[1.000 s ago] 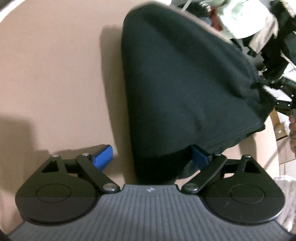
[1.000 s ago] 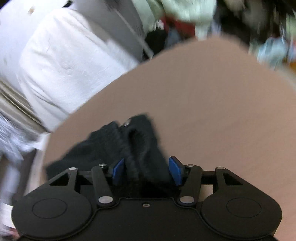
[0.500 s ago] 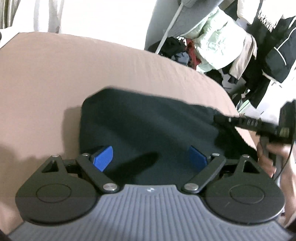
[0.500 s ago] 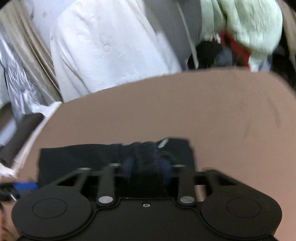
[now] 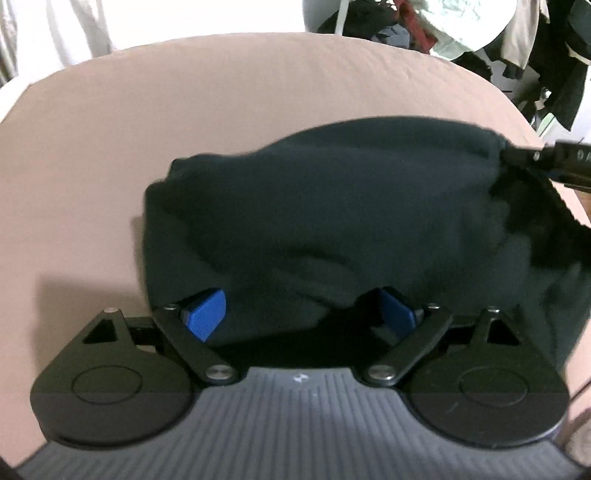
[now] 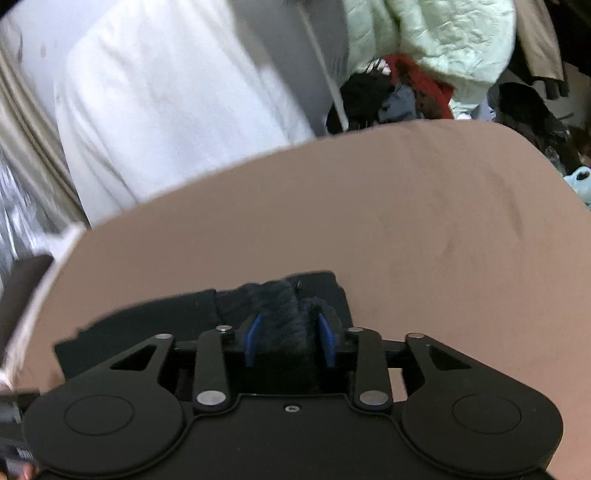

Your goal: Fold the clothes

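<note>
While the dark garment (image 5: 332, 206) lies across the brown padded surface (image 5: 184, 110), only its right end is off the cloth: the right gripper (image 6: 290, 339) has its blue pads clenched on a bunched wad of the fabric, and in the left wrist view that same gripper comes in at three o'clock, pulling the cloth's corner up into a peak. The left gripper (image 5: 303, 314) sits at the garment's near edge, at six o'clock, its blue pads spread wide with the cloth lying between them but not pinched; it grips nothing.

As for progress, the garment already shows as a compact, roughly rectangular shape with a doubled layer along its top, so I judge at least one fold is in it. Whether the held end is being carried over for another fold or laid down after one, the pictures do not settle. The edges look uneven and the right part is rumpled, so squaring and flattening appear to be left.

Beyond the surface, from twelve to two o'clock, a pile of other clothes (image 5: 461, 26) sits heaped.
</note>
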Tool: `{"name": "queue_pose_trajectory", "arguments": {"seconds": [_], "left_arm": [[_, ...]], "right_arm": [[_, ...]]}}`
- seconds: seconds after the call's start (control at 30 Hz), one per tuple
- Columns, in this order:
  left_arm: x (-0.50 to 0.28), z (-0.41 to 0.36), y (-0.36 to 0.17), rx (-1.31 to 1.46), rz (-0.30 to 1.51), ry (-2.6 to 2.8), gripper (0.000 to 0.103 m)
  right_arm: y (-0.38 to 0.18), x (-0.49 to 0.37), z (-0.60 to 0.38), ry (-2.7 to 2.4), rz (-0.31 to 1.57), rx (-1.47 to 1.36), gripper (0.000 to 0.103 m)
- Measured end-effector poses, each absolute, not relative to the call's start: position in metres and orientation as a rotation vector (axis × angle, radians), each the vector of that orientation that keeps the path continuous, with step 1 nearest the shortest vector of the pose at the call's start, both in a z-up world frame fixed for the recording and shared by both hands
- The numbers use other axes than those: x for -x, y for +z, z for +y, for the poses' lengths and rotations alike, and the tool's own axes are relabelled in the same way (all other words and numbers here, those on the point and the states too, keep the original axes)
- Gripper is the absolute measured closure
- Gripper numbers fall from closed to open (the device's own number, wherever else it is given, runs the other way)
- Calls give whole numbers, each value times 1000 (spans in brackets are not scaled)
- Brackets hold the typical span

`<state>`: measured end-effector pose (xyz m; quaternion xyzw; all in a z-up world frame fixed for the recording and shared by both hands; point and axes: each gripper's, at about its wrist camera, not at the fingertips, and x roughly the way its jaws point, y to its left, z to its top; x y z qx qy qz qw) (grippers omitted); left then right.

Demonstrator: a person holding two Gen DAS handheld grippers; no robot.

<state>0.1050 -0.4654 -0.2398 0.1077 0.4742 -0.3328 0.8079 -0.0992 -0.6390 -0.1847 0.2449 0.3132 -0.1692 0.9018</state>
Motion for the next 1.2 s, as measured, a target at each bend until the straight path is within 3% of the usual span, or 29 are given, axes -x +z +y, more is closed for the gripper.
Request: {"name": "queue_pose_trajectory", "arguments": {"seconds": [0.17, 0.2, 0.33, 0.43, 0.67, 0.87, 0.93, 1.2], "left_arm": [[-71, -450, -234, -206, 1032, -795, 11], [-66, -447, -239, -201, 1061, -799, 11], [-48, -427, -256, -164, 1045, -771, 10], [-38, -413, -254, -159, 1038, -760, 10], [-35, -371, -233, -280, 891, -585, 6], [-96, -330, -252, 136, 1070, -738, 6], [-109, -327, -267, 216, 1123, -786, 6], [-124, -341, -302, 380, 1163, -933, 0]], "right_arm": [[-144, 131, -594, -307, 572, -252, 42], [-145, 134, -587, -279, 604, -234, 38], [-174, 129, -577, -309, 863, -160, 38], [-192, 132, -601, -319, 940, -327, 34], [-184, 159, -646, -223, 814, -554, 28], [-213, 147, -670, -41, 836, -719, 17], [-231, 143, -676, -43, 878, -723, 9], [-265, 134, -695, 137, 812, -936, 4]]}}
